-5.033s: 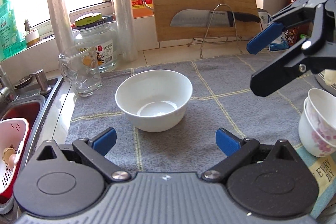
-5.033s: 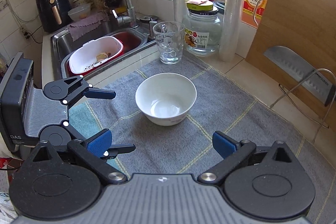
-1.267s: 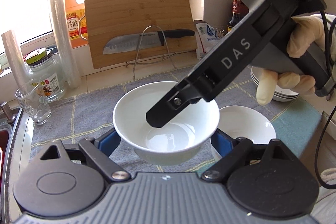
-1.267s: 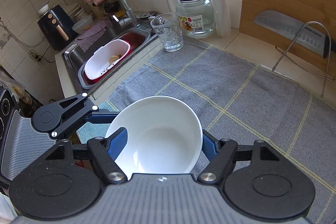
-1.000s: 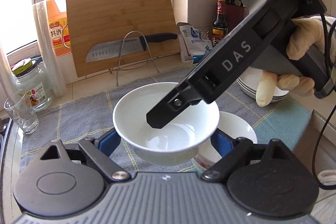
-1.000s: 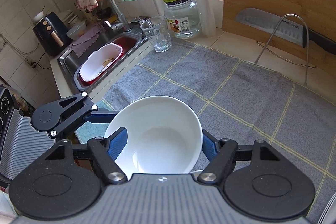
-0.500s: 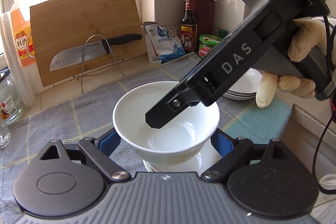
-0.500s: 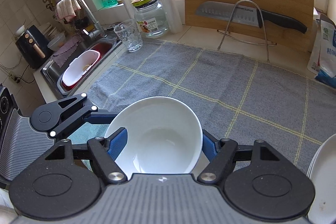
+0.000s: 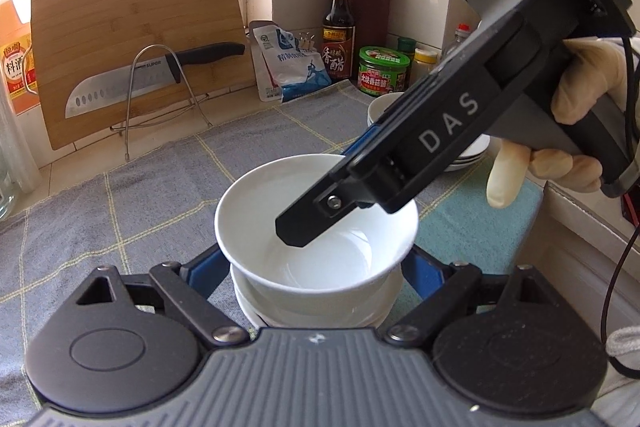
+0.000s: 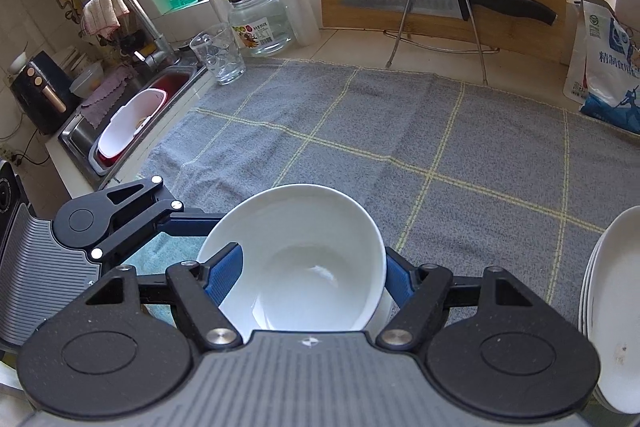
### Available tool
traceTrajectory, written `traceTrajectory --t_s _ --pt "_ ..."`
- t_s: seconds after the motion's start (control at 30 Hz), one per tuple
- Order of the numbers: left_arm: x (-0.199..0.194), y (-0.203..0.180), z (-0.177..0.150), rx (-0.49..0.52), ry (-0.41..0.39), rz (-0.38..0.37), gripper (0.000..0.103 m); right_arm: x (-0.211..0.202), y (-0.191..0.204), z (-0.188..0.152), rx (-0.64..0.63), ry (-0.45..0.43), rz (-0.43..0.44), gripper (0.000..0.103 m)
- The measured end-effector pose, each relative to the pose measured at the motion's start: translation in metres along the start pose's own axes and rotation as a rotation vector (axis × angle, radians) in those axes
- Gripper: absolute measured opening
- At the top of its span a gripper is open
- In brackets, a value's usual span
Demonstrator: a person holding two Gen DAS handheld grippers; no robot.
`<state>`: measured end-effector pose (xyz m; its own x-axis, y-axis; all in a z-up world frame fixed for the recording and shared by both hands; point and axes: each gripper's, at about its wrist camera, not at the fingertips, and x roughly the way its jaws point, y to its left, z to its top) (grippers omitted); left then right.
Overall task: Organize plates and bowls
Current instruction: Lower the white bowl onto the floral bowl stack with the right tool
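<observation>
A plain white bowl (image 9: 316,211) is held by both grippers at once. My left gripper (image 9: 316,267) is shut on it, a blue pad against each side of its wall. My right gripper (image 10: 310,275) is shut on the same white bowl (image 10: 296,259), left pad at the rim and right pad outside the wall. In the left wrist view one right finger (image 9: 304,227) slants over the bowl's inside, held by a gloved hand (image 9: 576,131). The bowl sits low in another white bowl (image 9: 320,313) on the teal cloth; whether they touch is unclear.
A stack of white plates (image 10: 612,307) lies close on the right. The grey checked towel (image 10: 400,131) covers the counter. Behind stand a cutting board with a knife on a wire rack (image 9: 156,75), a salt bag (image 9: 288,63), bottles and jars. A sink (image 10: 132,115) lies far left.
Both grippers have carried the bowl rightward along the counter and lowered it over the other bowl. The glass and jar have slid out of the left view; the plates came into the right view.
</observation>
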<state>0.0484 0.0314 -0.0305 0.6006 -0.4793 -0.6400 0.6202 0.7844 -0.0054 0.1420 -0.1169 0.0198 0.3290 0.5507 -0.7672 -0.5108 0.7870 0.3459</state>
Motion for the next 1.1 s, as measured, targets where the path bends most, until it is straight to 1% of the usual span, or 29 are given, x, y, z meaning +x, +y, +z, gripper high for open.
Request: traceTrajectory --t_s 0.37,0.57,0.93,1.03,1.1 --pt "0.002 0.004 -0.004 -0.020 0.018 -0.009 0.092 0.007 0.003 -0.002 -0.008 0.020 0.000 0.079" --pt "0.004 0.002 -0.004 -0.011 0.028 -0.015 0.092 0.009 0.004 -0.004 -0.017 0.029 -0.017 0.079" --pt "0.007 0.001 -0.005 0.017 0.044 -0.016 0.093 0.010 0.004 -0.006 -0.016 0.027 -0.022 0.079" --pt "0.007 0.002 -0.006 0.023 0.044 -0.017 0.093 0.010 0.004 -0.005 -0.014 0.027 -0.018 0.082" --pt "0.008 0.001 -0.006 0.029 0.052 -0.017 0.095 0.012 0.004 -0.005 -0.014 0.032 -0.013 0.086"
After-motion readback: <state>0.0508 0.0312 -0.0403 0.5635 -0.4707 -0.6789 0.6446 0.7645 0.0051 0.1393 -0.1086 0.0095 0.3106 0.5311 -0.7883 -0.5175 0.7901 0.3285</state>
